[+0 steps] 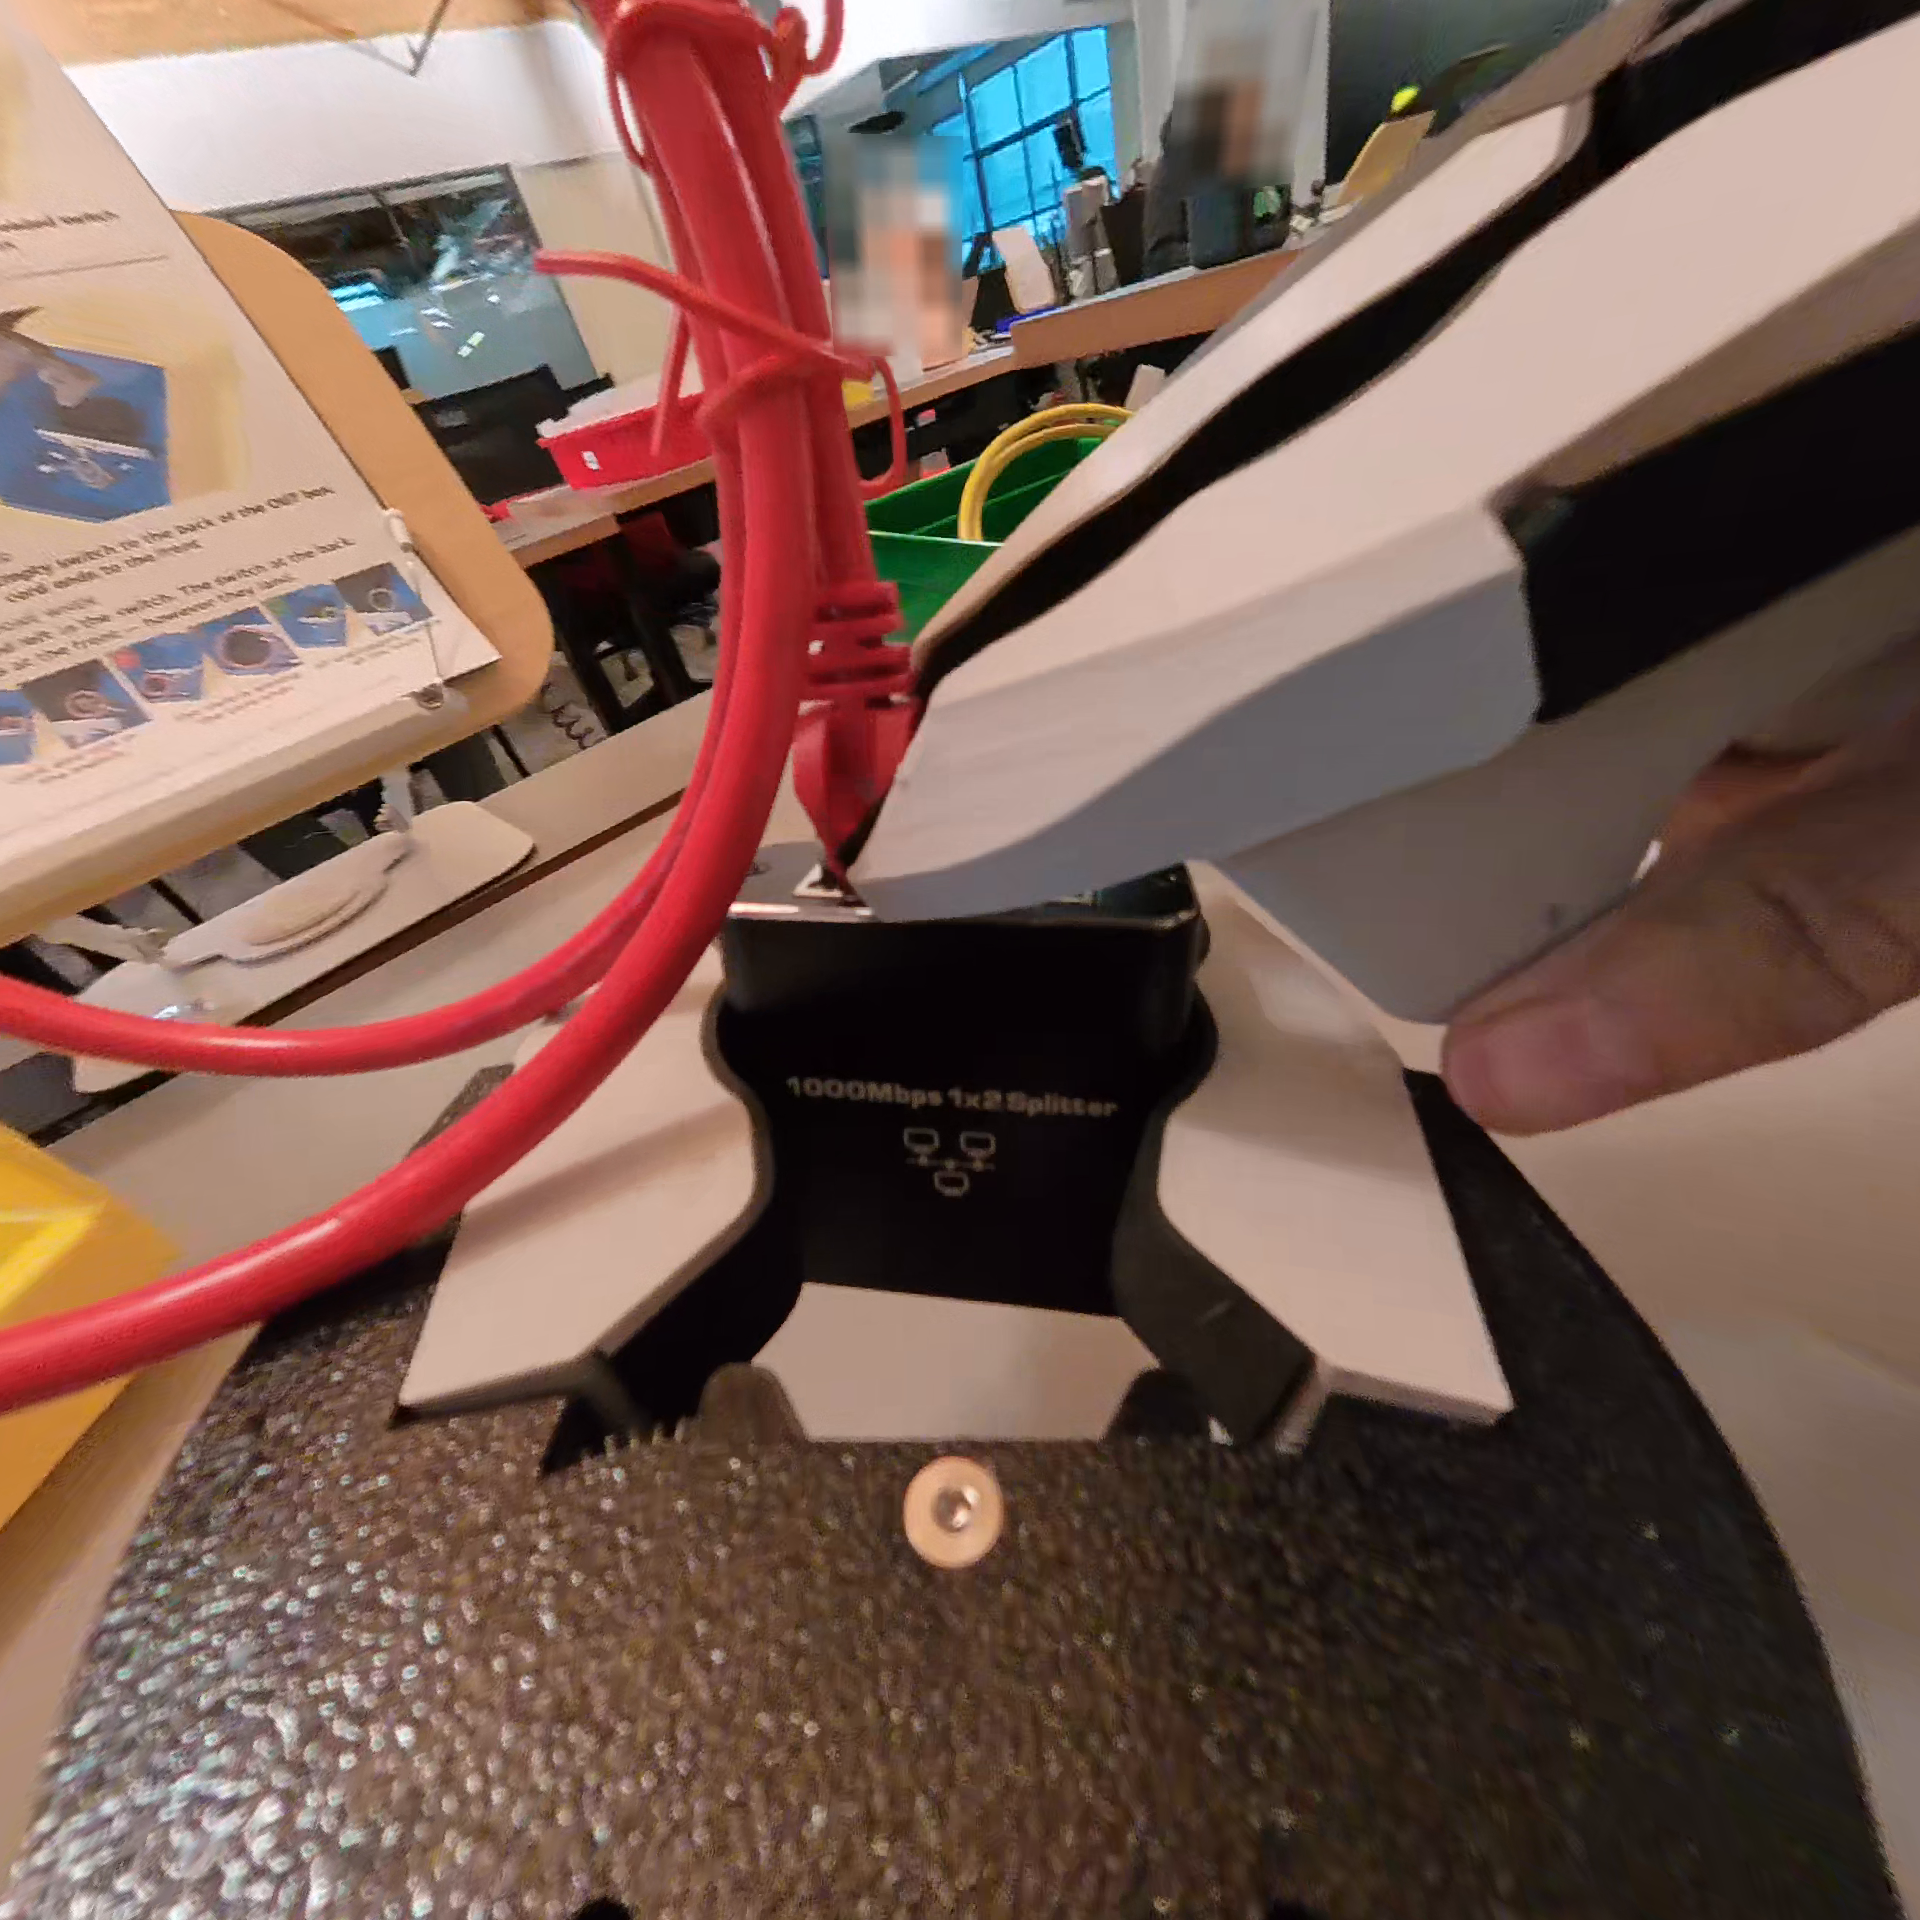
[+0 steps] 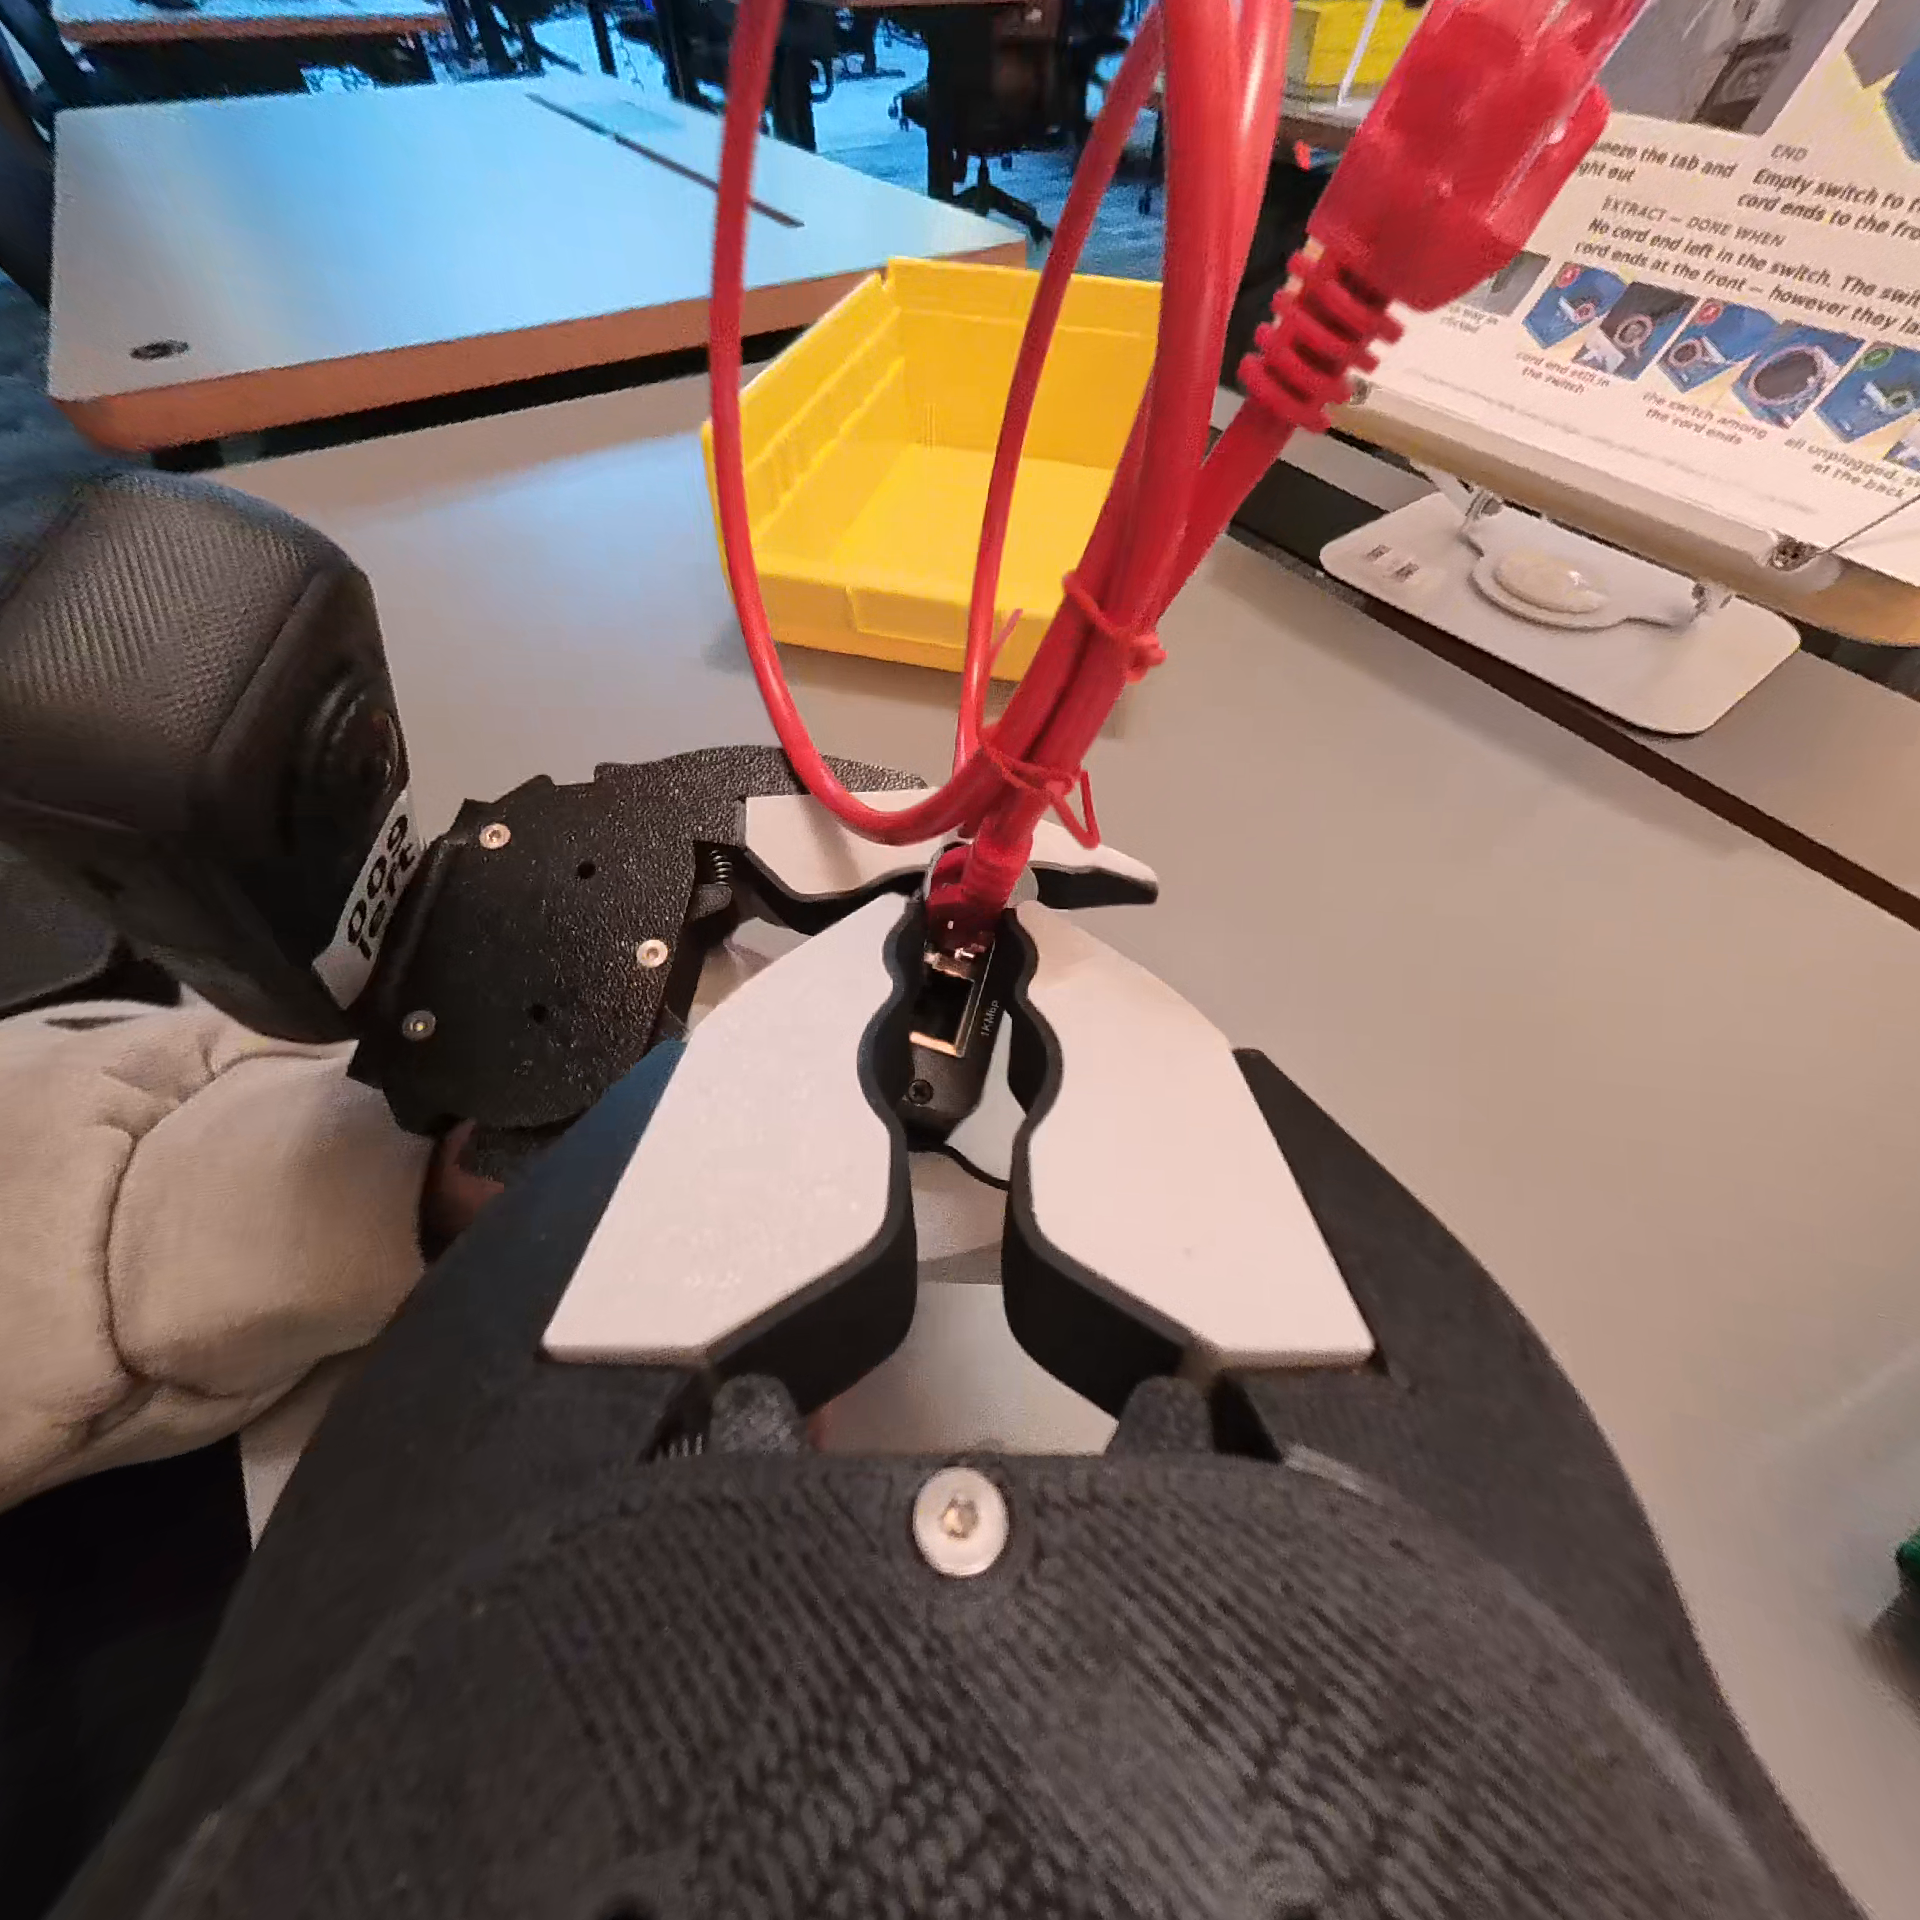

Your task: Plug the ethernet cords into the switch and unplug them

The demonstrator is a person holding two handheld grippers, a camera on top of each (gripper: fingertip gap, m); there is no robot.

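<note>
My left gripper [image 1: 961,1039] is shut on the black switch [image 1: 951,1195] and holds it from both sides. The switch also shows in the right wrist view [image 2: 951,1023], with one open port facing up. A red ethernet cord [image 1: 748,623] is bundled with red ties and loops to the left. One red plug [image 2: 964,902] sits at the switch's far port. My right gripper [image 2: 961,920] is shut on that plug; it reaches in from the upper right in the left wrist view [image 1: 883,821]. The cord's other plug [image 2: 1455,187] hangs free.
A yellow bin [image 2: 935,468] stands on the grey table [image 2: 1403,935] beyond the switch. An instruction sheet on a stand [image 2: 1714,260] is at the right. A green bin [image 1: 935,530] with a yellow cable and a red basket [image 1: 613,447] sit farther back.
</note>
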